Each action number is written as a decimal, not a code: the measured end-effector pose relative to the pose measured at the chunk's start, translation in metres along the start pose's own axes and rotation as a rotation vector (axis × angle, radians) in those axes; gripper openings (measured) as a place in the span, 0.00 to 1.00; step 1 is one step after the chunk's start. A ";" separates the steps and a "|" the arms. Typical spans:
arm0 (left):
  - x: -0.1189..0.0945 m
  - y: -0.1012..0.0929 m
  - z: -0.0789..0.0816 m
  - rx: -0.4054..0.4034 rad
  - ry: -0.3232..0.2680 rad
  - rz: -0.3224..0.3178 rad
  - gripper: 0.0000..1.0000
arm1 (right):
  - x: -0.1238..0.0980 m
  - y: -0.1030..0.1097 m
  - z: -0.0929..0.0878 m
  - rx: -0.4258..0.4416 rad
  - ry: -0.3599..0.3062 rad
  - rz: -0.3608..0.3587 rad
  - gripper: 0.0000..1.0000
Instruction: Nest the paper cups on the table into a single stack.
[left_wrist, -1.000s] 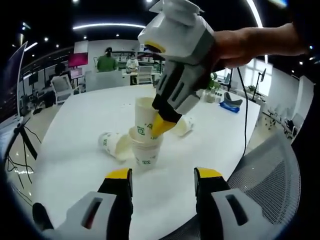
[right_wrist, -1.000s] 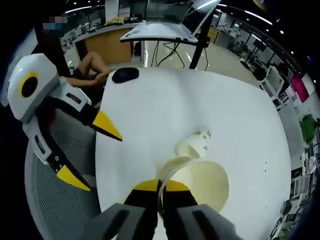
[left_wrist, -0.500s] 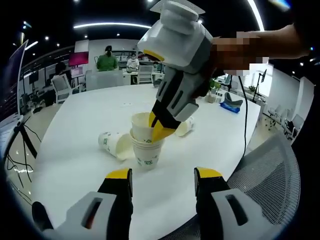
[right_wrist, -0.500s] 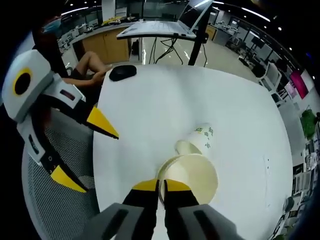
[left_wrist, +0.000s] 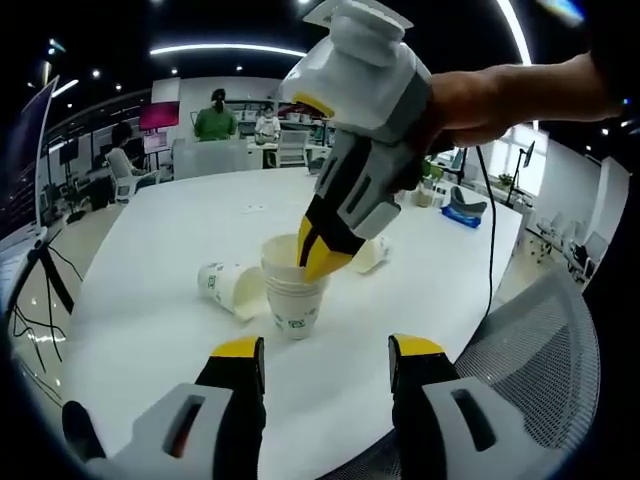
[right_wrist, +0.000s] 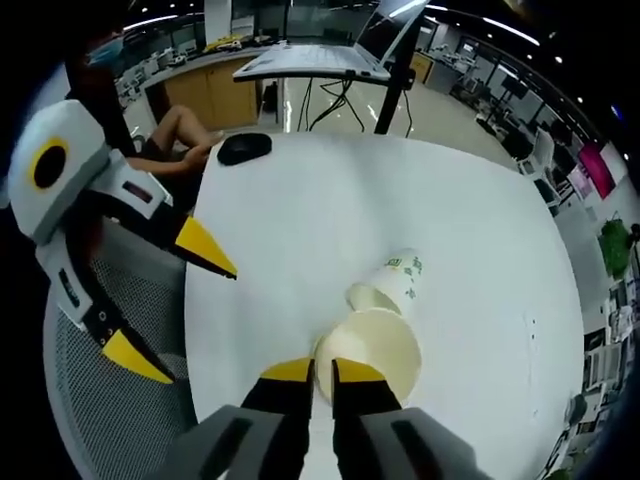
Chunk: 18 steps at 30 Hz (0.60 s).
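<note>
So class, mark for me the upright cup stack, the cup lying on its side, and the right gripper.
cup stack (left_wrist: 292, 300): left gripper view, outer wall.
tipped cup (left_wrist: 228, 288): left gripper view, its side.
right gripper (right_wrist: 320, 368): right gripper view, between its tips.

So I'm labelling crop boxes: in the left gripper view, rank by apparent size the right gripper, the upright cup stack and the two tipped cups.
1. Right gripper, by far the largest.
2. Upright cup stack.
3. Tipped cup left of the stack.
4. Tipped cup behind the stack, though it lies farther off and is partly hidden, so its rank is unsure.
</note>
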<state>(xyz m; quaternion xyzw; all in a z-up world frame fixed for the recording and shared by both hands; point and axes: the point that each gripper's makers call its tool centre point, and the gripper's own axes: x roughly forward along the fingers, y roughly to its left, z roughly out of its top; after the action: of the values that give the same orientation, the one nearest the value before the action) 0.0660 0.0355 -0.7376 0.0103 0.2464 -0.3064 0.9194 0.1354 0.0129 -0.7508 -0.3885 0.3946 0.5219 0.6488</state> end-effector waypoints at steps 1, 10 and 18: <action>0.000 0.000 0.000 -0.001 0.000 0.000 0.48 | -0.001 -0.002 0.000 0.015 -0.013 -0.006 0.05; 0.000 0.000 0.000 -0.003 0.005 -0.003 0.48 | -0.037 -0.018 0.011 0.224 -0.194 -0.039 0.09; 0.001 0.000 -0.001 -0.005 0.008 -0.005 0.48 | -0.062 -0.047 -0.033 0.388 -0.222 -0.185 0.14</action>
<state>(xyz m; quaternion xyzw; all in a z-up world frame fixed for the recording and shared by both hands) 0.0662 0.0351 -0.7392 0.0084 0.2507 -0.3083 0.9176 0.1692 -0.0473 -0.7021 -0.2310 0.3764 0.4143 0.7958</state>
